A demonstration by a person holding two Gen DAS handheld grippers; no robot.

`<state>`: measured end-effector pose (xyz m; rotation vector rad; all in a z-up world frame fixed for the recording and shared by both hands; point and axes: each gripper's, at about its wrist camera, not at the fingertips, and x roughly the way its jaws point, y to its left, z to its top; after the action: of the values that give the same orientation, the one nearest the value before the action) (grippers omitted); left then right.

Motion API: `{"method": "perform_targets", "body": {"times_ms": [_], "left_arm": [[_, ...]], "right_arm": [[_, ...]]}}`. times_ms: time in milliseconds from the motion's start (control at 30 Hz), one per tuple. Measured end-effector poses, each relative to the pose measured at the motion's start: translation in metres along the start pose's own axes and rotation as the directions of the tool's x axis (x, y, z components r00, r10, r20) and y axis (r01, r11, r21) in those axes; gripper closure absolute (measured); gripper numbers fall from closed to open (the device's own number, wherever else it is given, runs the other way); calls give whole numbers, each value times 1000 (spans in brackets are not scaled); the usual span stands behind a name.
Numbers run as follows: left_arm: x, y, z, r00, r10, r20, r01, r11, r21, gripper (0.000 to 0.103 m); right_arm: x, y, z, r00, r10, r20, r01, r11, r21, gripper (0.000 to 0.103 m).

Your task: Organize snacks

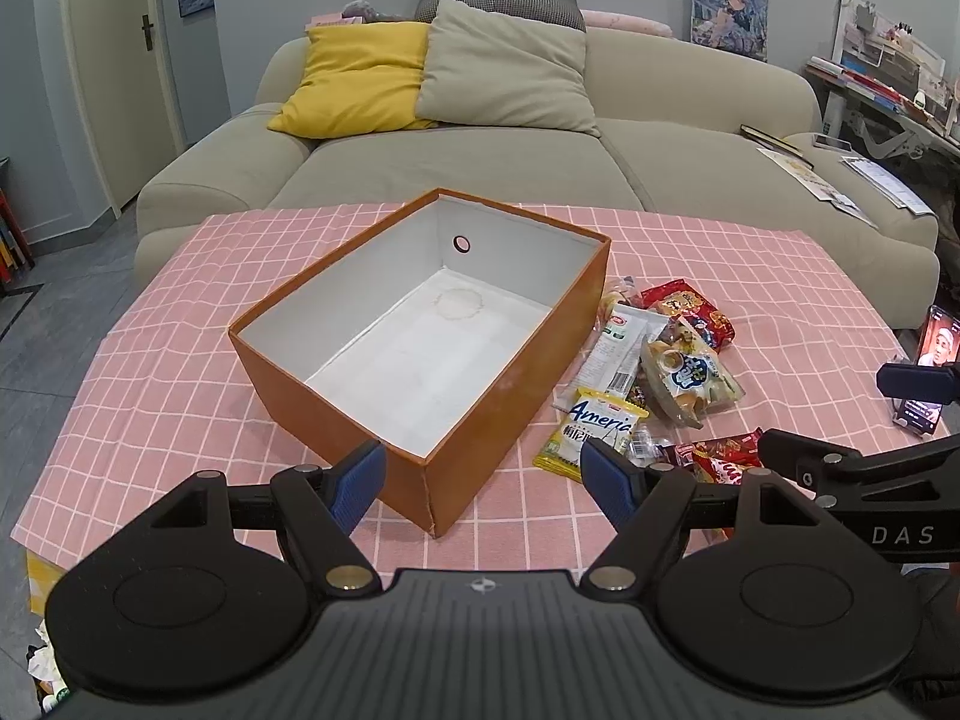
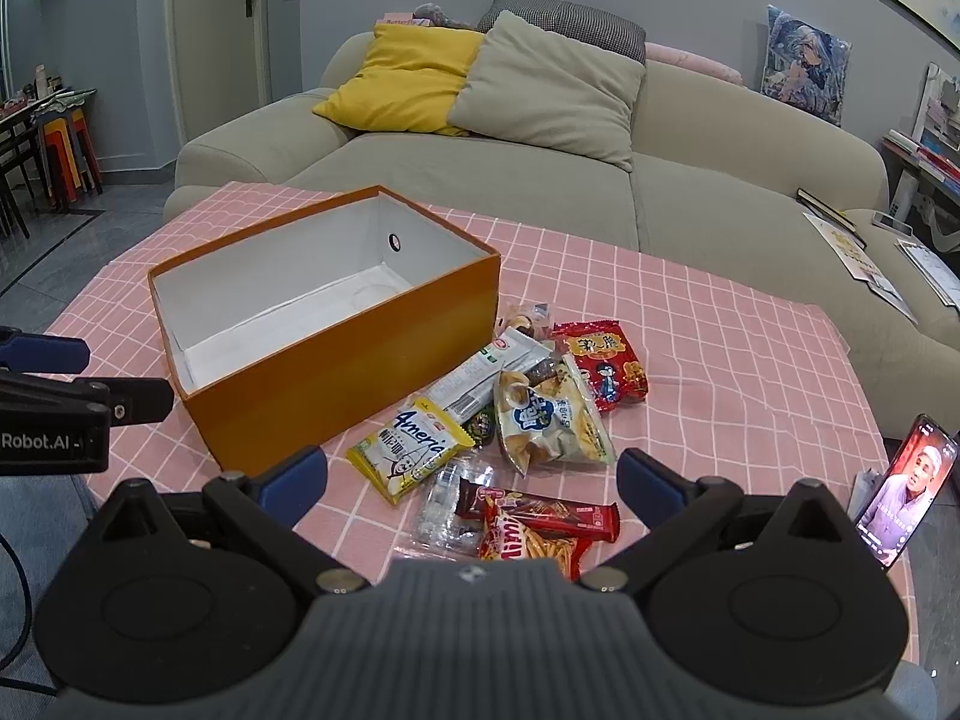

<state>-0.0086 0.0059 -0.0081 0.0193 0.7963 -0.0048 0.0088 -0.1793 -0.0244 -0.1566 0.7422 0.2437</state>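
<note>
— Where are the snacks?
— Piled on the pink checked desk (image 2: 690, 324) just right of the orange box (image 2: 336, 354), whose white inside is bare: a yellow packet (image 2: 411, 450), red wrappers (image 2: 603, 369), a clear bag of biscuits (image 2: 552, 420).
— Grippers?
— Left gripper (image 1: 483, 480) and right gripper (image 2: 474, 477) both spread wide, holding nothing.
</note>
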Motion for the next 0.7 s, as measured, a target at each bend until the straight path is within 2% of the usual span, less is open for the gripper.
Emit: {"method": "perform_targets", "body": {"times_ms": [700], "left_arm": [[1,1,0,1000,3,-2,-3,1000,-2,16]], "right_arm": [[1,1,-1,1000,3,0,-3,1000,2,4]]}}
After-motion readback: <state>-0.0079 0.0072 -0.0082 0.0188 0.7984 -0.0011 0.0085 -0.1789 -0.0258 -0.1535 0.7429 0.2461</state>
